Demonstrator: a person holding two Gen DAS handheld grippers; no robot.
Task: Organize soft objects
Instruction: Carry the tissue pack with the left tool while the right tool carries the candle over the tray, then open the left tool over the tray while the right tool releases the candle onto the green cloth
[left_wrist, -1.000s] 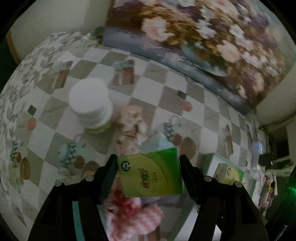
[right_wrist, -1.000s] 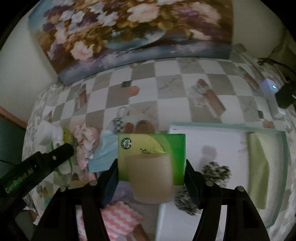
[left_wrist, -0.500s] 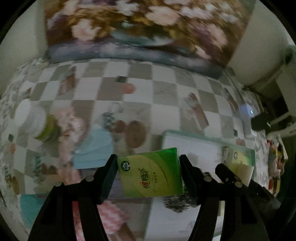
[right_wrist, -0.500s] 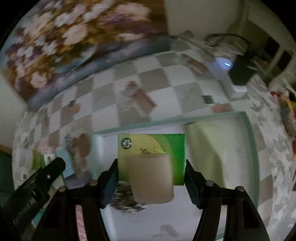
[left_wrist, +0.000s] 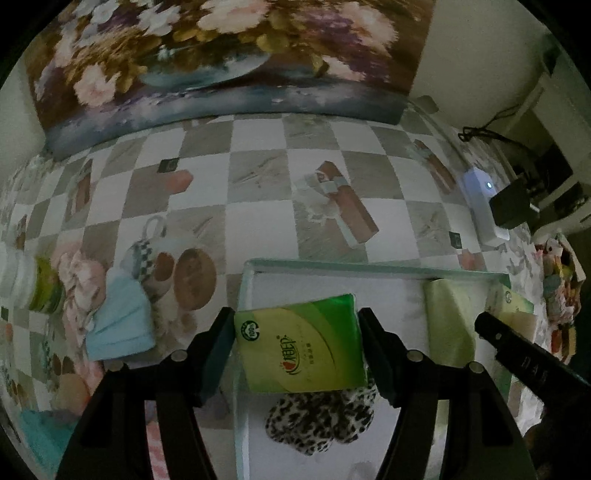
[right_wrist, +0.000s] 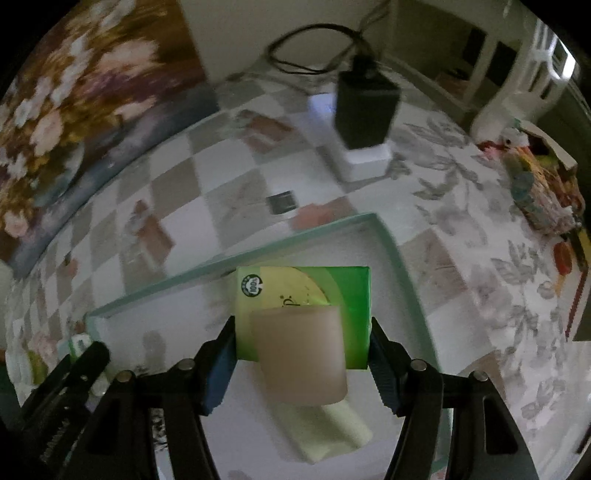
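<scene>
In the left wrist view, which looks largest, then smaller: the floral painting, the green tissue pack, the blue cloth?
1. floral painting
2. green tissue pack, though nearness to the camera enlarges it
3. blue cloth

We see our left gripper (left_wrist: 297, 350) at lower centre clamped on a green tissue pack (left_wrist: 301, 345), above a tray (left_wrist: 246, 284) holding a leopard-print scrunchie (left_wrist: 317, 421) and a pale green cloth (left_wrist: 448, 321). A light blue cloth (left_wrist: 120, 321) lies at left on the checkered surface (left_wrist: 258, 192).
</scene>
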